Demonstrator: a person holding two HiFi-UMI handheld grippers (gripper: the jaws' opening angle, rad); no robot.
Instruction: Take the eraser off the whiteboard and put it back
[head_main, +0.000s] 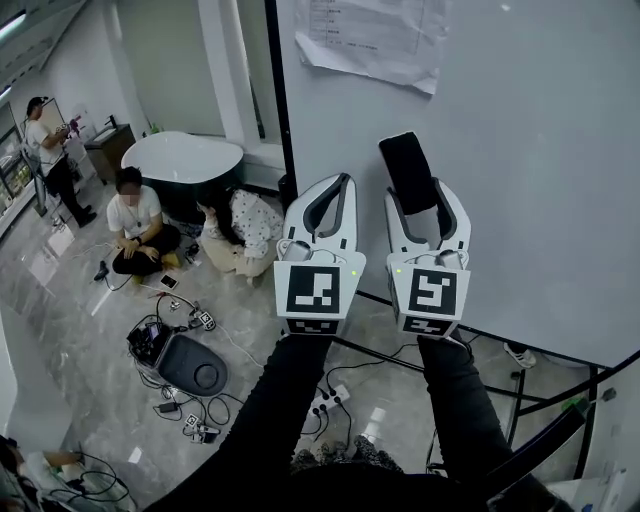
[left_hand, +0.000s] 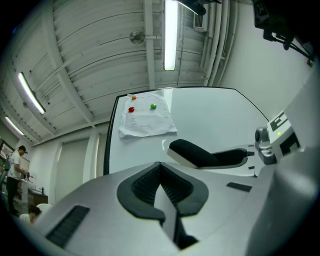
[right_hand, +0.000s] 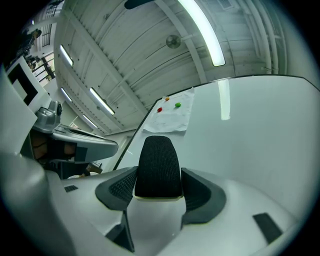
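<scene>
The black felt eraser (head_main: 410, 170) with a pale base stands between the jaws of my right gripper (head_main: 425, 210), which is shut on it just short of the whiteboard (head_main: 520, 150). In the right gripper view the eraser (right_hand: 158, 167) fills the gap of that gripper (right_hand: 159, 187), felt side up, with the whiteboard (right_hand: 250, 125) beyond. My left gripper (head_main: 330, 195) hangs beside it, shut and holding nothing. In the left gripper view its jaws (left_hand: 160, 182) meet, and the eraser (left_hand: 200, 154) shows at the right.
A sheet of paper (head_main: 375, 35) is pinned to the board's top by small magnets. Two people (head_main: 135, 225) sit on the floor at the left by a white tub (head_main: 180, 160). Cables and devices (head_main: 180, 360) litter the floor. The black stand legs (head_main: 520, 400) run below the board.
</scene>
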